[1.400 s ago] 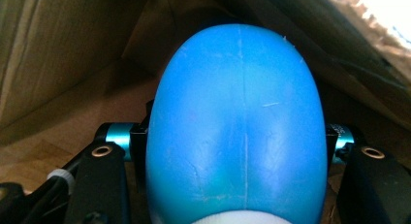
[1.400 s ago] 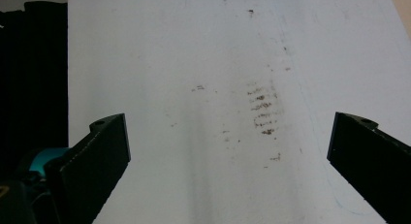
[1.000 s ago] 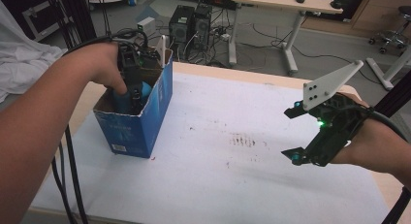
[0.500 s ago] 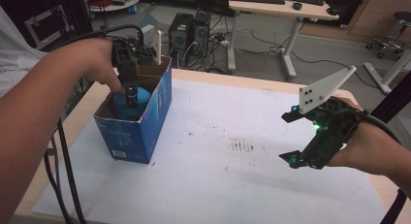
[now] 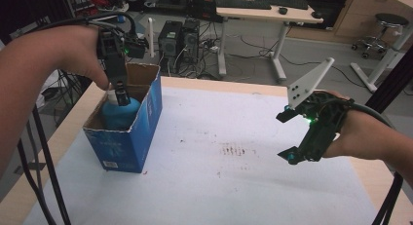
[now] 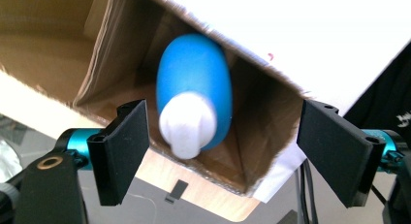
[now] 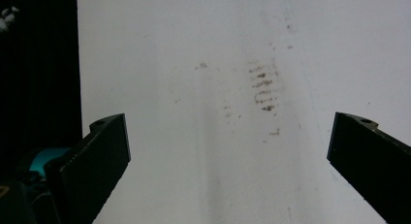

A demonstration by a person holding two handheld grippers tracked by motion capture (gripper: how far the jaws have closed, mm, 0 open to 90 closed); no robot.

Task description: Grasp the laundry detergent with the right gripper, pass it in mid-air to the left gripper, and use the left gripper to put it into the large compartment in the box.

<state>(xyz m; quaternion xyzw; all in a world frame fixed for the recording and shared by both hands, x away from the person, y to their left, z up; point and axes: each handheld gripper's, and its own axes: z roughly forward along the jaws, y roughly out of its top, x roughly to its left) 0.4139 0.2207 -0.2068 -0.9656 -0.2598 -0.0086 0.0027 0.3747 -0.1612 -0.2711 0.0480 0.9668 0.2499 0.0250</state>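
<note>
left gripper [image 6: 220, 151]: above box [image 5: 146, 118], jaws just been opening, released, clear of bottle | bottle [image 6: 196, 98]: blue, white cap, inside box | right gripper [image 7: 228, 161]: wide open, empty, over table [image 5: 234, 186]

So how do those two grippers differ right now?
The left gripper hangs over the box, pointing down at the blue bottle inside; the right gripper hovers over the bare white table. The left gripper's jaws have just been opening and stand clear of the bottle's white cap; the right's spread wide with nothing between them. The right carries a pale three-cornered plate. Both are open, with black jaws.
</note>
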